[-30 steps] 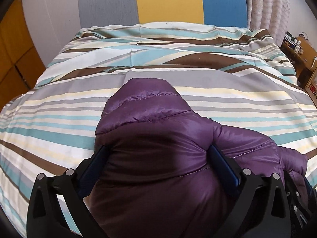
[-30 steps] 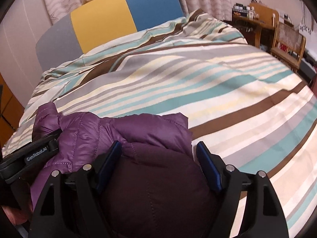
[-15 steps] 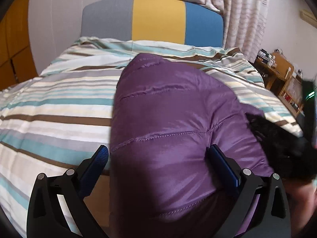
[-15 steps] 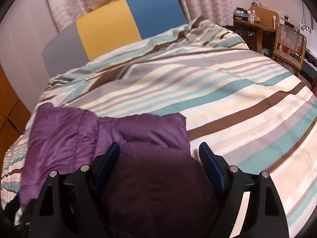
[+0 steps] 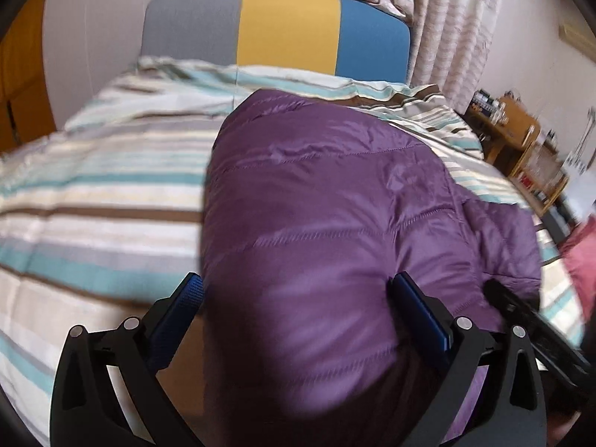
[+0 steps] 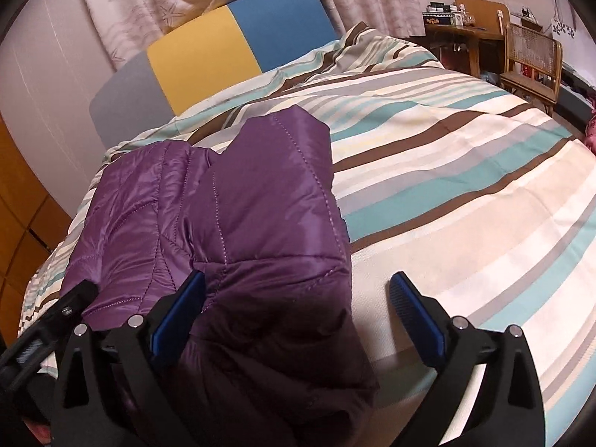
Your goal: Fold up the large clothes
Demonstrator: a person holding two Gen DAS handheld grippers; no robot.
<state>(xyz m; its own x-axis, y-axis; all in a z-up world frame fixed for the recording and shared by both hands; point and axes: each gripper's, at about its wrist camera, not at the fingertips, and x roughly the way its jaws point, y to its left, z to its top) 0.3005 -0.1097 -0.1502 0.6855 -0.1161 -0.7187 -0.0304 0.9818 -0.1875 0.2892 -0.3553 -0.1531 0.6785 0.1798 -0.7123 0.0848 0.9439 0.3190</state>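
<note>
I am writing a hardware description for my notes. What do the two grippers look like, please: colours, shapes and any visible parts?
Both look alike. The left gripper and right gripper each have two matte black fingers with triangular cut-outs and small silver pins. Each finger ends in a flat blue pad with a fine ribbed texture. No cables, sleeves or readable markings show.

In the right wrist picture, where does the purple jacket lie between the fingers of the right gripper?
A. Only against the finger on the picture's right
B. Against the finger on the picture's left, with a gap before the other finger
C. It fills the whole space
B: the purple jacket covers the left-hand side, and bare striped bedcover shows before the other finger of the right gripper.
</note>
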